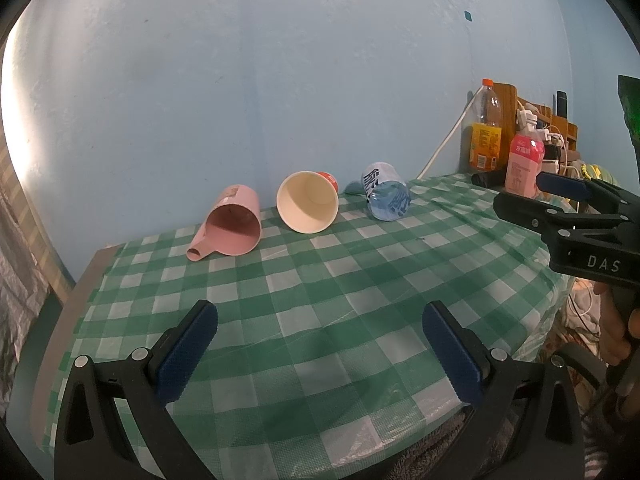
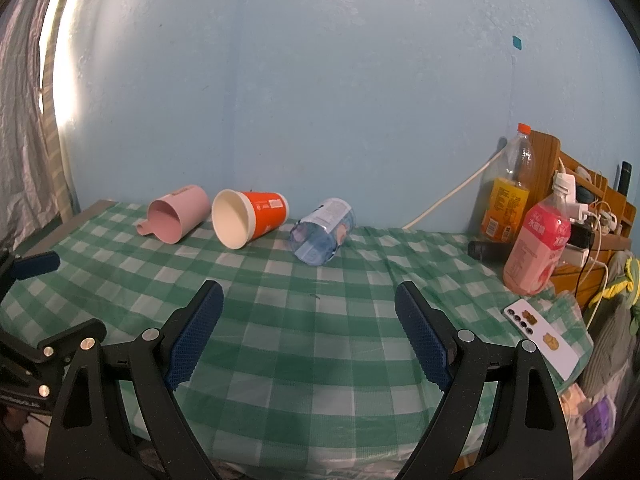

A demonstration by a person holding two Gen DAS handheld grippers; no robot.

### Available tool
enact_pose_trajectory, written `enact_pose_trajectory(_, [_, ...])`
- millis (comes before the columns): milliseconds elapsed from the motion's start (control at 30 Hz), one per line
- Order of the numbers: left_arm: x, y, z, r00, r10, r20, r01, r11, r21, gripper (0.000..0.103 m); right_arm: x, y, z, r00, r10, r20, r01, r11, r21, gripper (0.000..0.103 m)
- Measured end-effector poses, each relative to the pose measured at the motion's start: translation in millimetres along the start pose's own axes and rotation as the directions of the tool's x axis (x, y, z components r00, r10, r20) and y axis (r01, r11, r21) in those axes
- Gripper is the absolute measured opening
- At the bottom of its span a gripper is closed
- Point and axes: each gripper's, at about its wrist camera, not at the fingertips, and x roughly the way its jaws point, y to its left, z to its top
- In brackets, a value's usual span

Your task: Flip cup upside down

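Three cups lie on their sides in a row at the back of the green checked tablecloth [image 1: 320, 300], mouths toward me. A pink mug [image 1: 234, 222] with a handle is on the left, an orange paper cup [image 1: 308, 202] with a cream inside is in the middle, and a clear blue cup [image 1: 387, 192] is on the right. They also show in the right wrist view: pink mug [image 2: 178, 214], orange cup [image 2: 250, 216], blue cup [image 2: 323, 230]. My left gripper [image 1: 320, 354] is open and empty above the near cloth. My right gripper [image 2: 308, 334] is open and empty, well short of the cups.
An orange-capped bottle [image 2: 506, 188], a pink drink bottle [image 2: 536, 248] and a wooden shelf with chargers and cables [image 2: 588, 216] stand at the right. A phone [image 2: 540, 336] lies near the right table edge. A blue wall stands behind the cups. A curtain hangs at left.
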Motion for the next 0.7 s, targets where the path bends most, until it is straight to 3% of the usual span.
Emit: enact_pose_trajectory(700, [0.8,-4.1,-0.3,1.0,0.0,-0.012,0.0,1.0,0.017,0.103,1.6,0.3,-1.9,1.0,-0.003,-0.002,0.003,1.0,0.004,0.087])
